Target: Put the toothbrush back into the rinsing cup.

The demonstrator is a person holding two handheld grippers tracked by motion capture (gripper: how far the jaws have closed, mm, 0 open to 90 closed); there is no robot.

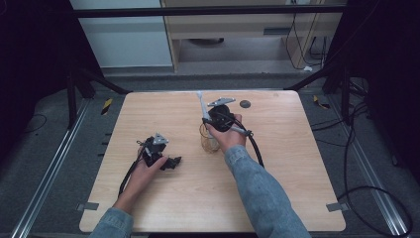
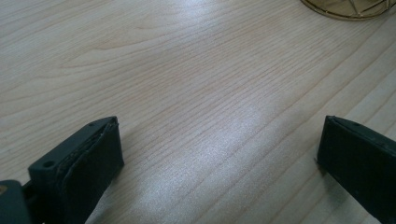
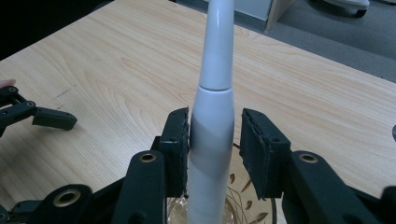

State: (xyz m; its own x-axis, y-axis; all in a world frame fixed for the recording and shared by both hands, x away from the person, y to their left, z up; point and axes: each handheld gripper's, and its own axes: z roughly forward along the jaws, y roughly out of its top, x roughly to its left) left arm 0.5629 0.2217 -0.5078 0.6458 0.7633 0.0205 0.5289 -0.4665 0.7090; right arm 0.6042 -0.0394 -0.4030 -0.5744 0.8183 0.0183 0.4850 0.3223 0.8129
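Observation:
A white electric toothbrush (image 3: 212, 116) stands upright in a clear glass cup with a gold pattern (image 1: 209, 141), near the table's middle. My right gripper (image 3: 215, 126) is around the toothbrush's handle just above the cup's rim (image 3: 243, 205). Its left pad (image 3: 180, 135) touches the handle, while a narrow gap shows at the right pad, so it is open. In the high view the toothbrush (image 1: 202, 106) rises above that gripper (image 1: 214, 119). My left gripper (image 1: 174, 162) rests low on the wood to the cup's left, open, with bare table between its jaws (image 2: 219, 154).
A small dark disc (image 1: 245, 104) lies near the far edge of the wooden table (image 1: 287, 168). The cup's base (image 2: 348, 7) shows ahead of the left gripper. Cables (image 1: 356, 148) trail on the floor to the right.

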